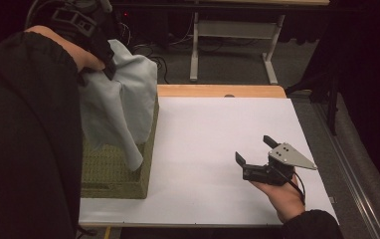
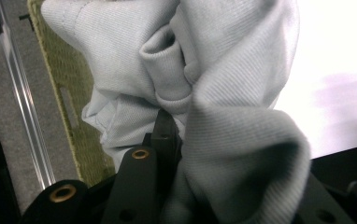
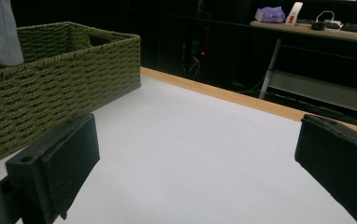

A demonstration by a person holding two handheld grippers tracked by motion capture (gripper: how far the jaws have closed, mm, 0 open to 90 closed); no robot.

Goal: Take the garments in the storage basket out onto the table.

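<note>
Pale grey cloth (image 1: 121, 94), bunched and creased, above woven basket (image 1: 116, 172)

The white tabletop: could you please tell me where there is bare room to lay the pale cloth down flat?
The white tabletop lies bare between the woven basket and the right gripper, and back to the wooden edge. It is crowded at the left, where the left gripper holds the pale cloth over the basket.

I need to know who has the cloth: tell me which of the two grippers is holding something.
The left gripper: its jaws are shut on the pale cloth above the basket. The right gripper rests on the table with jaws open and empty.
</note>
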